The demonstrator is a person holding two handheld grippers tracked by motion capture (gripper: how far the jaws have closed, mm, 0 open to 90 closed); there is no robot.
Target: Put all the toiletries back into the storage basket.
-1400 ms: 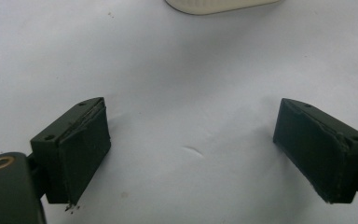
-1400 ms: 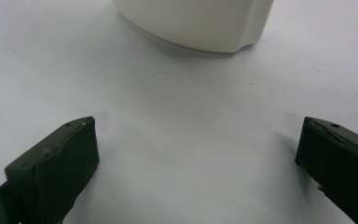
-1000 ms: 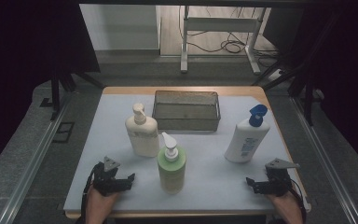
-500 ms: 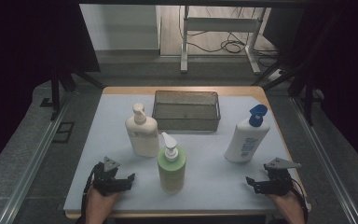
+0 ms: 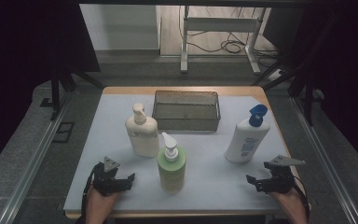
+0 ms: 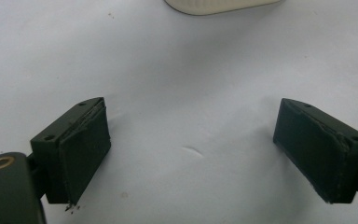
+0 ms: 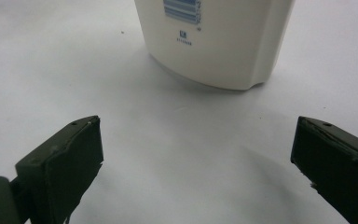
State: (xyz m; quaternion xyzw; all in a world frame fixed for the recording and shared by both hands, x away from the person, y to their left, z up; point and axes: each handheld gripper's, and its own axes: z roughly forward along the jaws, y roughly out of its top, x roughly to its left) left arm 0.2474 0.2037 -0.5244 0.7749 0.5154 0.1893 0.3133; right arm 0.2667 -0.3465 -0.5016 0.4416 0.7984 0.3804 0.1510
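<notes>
High view | left hand-held gripper [image 5: 127, 179] gaping, low | right hand-held gripper [image 5: 254, 181] gaping, facing white bottle [image 5: 246, 135]

I see matt black rubbery pads [image 6: 81, 154] on my left jaws, edges frayed. Ahead of right jaws: white bottle [image 7: 214, 42], smooth plastic w/ slight sheen, printed label. Table cover [image 5: 214, 182] under both is matt white, faintly creased. Basket [image 5: 186, 111] = dull grey wire mesh, metal. Green bottle [image 5: 171, 169]: matt plastic.
</notes>
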